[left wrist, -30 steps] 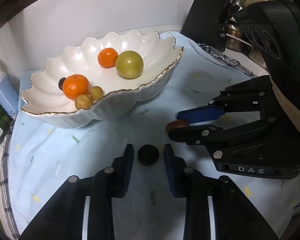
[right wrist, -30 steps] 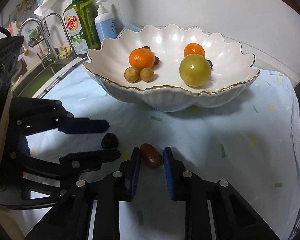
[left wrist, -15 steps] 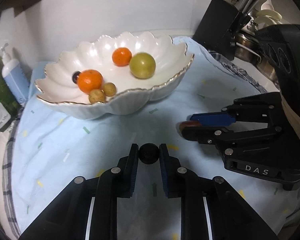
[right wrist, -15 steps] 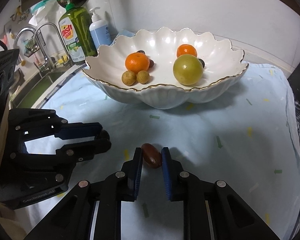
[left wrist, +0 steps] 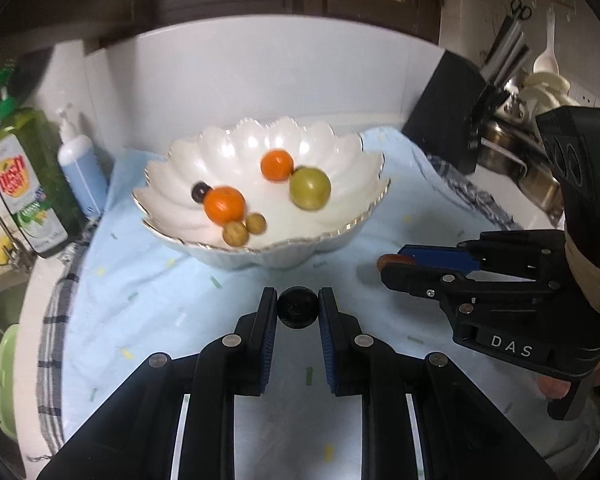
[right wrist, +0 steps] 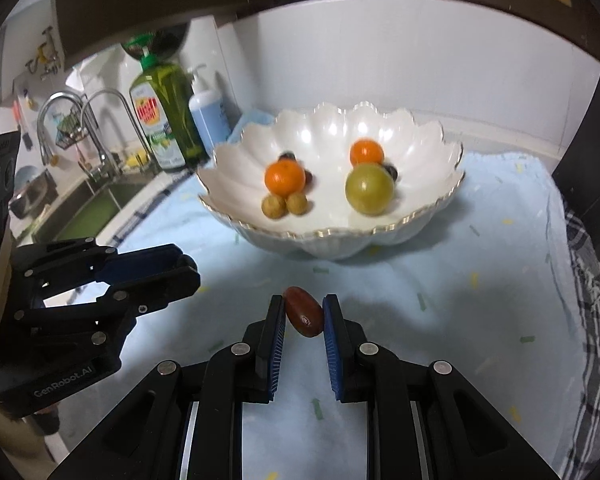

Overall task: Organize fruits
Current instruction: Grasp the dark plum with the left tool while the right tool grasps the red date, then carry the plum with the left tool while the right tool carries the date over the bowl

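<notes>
My left gripper (left wrist: 298,307) is shut on a small black round fruit (left wrist: 298,306) and holds it above the blue cloth. My right gripper (right wrist: 303,317) is shut on a reddish-brown oval fruit (right wrist: 304,317), also off the cloth. The white scalloped bowl (left wrist: 342,236) stands ahead of both; it also shows in the right wrist view (right wrist: 428,216). It holds two oranges (left wrist: 225,205), a green round fruit (left wrist: 310,188), two small brown fruits (left wrist: 236,233) and a dark berry (left wrist: 199,192). The right gripper (left wrist: 392,266) shows at the right of the left wrist view.
A green dish-soap bottle (left wrist: 24,184) and a blue pump bottle (left wrist: 82,172) stand left of the bowl. A sink with taps (right wrist: 80,128) lies far left. A black knife block (left wrist: 452,112) and pots stand at the right. The blue cloth (right wrist: 480,292) covers the counter.
Both grippers closed on their fruits and lifted them off the cloth. Both views have risen and pulled back from the bowl.
</notes>
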A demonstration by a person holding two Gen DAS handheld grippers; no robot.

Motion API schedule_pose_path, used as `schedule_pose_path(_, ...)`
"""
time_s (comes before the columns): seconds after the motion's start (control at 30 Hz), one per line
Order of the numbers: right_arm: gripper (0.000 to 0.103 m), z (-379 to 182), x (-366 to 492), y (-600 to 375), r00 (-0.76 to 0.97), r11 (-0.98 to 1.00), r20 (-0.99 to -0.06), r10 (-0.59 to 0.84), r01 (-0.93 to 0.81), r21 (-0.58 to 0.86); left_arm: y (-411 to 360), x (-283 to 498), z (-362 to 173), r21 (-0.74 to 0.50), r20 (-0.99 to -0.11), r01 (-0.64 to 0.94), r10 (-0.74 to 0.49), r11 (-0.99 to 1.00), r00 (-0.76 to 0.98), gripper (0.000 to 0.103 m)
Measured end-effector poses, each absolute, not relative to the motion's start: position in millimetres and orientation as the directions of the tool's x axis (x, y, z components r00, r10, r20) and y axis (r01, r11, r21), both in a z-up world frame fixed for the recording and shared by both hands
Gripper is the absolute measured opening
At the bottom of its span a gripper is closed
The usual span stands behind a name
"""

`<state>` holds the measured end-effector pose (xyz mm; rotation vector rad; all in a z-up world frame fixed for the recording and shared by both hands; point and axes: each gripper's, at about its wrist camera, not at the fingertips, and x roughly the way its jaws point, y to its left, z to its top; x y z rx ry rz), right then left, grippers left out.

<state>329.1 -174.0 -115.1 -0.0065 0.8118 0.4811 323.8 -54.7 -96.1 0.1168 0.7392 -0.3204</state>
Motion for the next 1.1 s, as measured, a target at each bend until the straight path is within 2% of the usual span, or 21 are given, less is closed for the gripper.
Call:
schedule_pose_path(0.27, 0.021, -84, 321, -177, 0.647, 0.899, -0.640, 0.415, -0.399, 0.180, -46, 315, -66, 0.027, -0.632, 0.256, -0.182, 0.966, 0.753, 0.022)
schedule_pose_path(0.57, 0.021, -57, 323, -176, 0.707, 0.911, -0.589, 0.392, -0.387, 0.142, -42, 312, -36, 0.036, -0.562, 0.246, -0.184, 0.969, 0.807, 0.022)
schedule_pose_path(1.1, 0.021, -22, 347, -175, 0.781, 0.928, -0.514, 0.354, -0.360, 0.093, -47, 342, -4, 0.059, -0.491, 0.227, -0.170, 0.972, 0.854, 0.022)
